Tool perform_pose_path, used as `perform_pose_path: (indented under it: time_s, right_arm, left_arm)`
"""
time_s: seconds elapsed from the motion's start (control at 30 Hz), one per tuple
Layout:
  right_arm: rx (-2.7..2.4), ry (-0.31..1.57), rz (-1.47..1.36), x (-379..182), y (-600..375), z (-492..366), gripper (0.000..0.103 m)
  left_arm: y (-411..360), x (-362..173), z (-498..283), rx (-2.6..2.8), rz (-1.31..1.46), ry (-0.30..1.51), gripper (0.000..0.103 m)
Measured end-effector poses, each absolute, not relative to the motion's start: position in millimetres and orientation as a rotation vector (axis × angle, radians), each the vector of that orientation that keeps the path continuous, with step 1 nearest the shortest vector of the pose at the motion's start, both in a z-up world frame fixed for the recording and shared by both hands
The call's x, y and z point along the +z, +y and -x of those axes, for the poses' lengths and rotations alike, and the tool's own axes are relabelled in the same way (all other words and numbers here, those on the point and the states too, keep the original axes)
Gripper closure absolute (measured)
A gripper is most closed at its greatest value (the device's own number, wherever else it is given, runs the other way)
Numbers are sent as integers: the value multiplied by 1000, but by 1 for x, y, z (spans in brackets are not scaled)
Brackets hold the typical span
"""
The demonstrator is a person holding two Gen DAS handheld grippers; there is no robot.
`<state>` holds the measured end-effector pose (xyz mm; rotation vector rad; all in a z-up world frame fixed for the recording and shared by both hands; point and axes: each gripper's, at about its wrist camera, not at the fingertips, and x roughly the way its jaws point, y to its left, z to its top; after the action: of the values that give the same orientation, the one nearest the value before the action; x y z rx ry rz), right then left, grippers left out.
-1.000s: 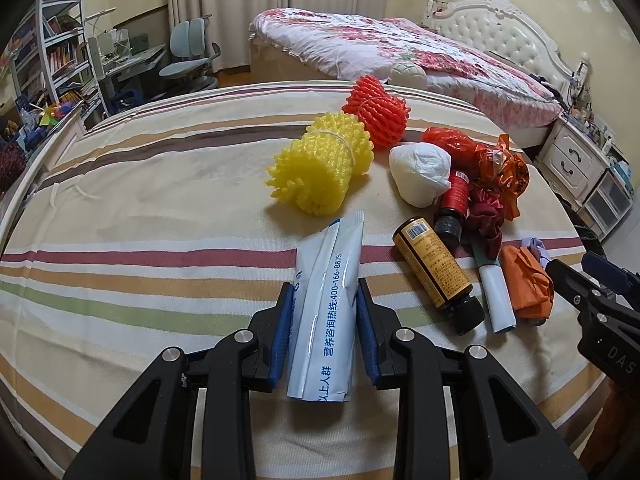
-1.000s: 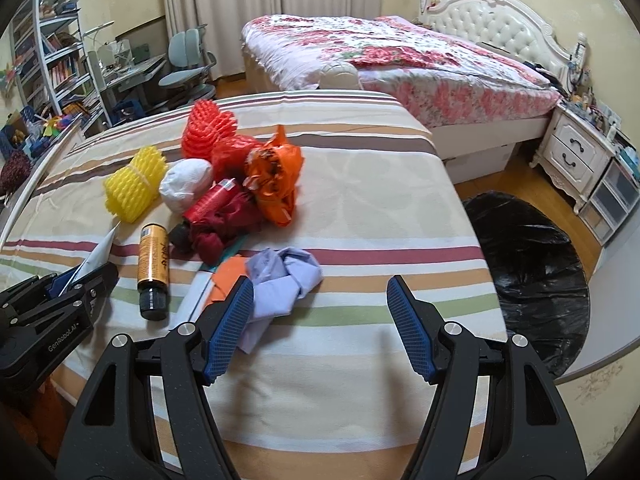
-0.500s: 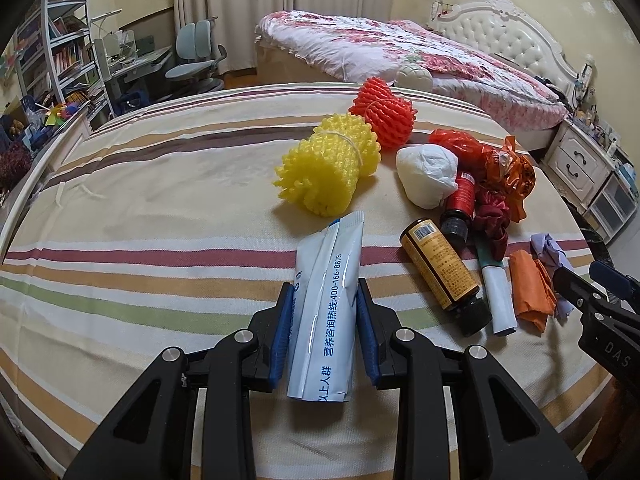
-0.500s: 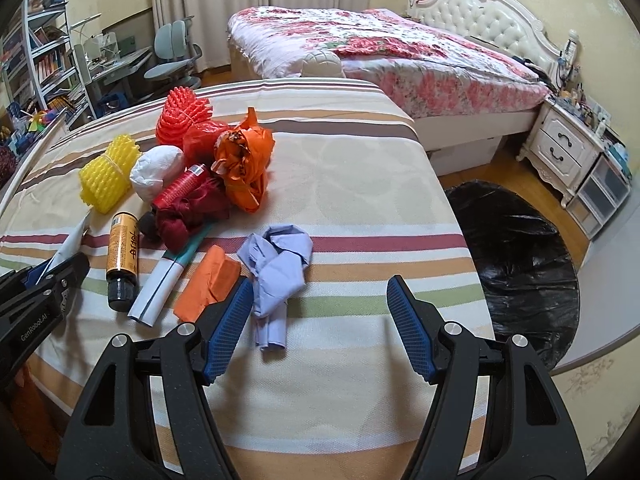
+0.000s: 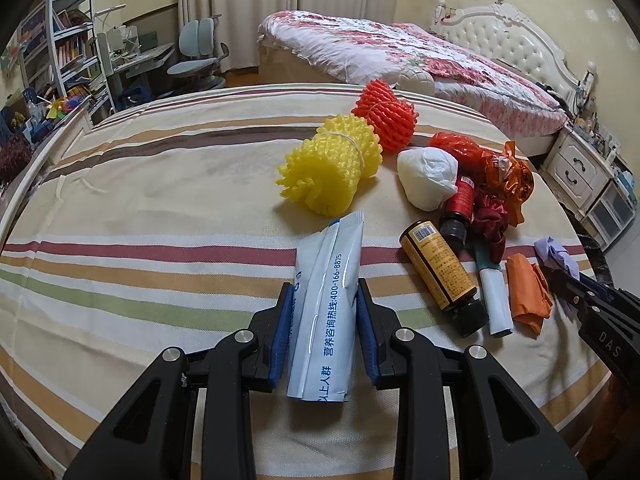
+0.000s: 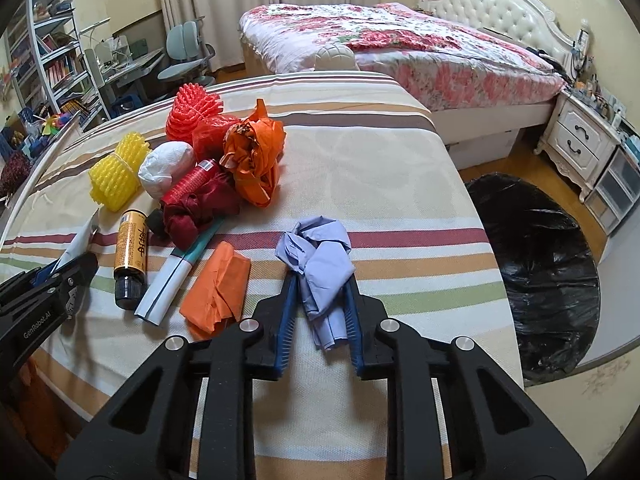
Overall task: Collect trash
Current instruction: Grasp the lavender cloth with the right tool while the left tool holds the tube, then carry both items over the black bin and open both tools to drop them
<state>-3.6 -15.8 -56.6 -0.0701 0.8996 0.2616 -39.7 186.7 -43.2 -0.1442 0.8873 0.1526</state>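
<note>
- While the left claw (image 5: 323, 330) is gripping the white sachet (image 5: 326, 300), the right claw (image 6: 320, 320) is pinching the lilac wad (image 6: 320, 260).
- Remaining trash is lying uncollected; the black bag (image 6: 540, 280) is waiting.

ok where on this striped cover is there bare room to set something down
Bare cover left of the yellow foam net and the white pouch, and between the lilac wad and the edge by the black bag. Crowded: the strip from the red foam net down to the orange scrap.
</note>
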Motion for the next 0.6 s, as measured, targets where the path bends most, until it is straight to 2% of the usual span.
perform_pose_path:
  time_s: [0.6]
  right_arm:
    - [252,841,48,-42,-35,16,81]
  left_arm:
    - [174,-18,51,129,169,838,73]
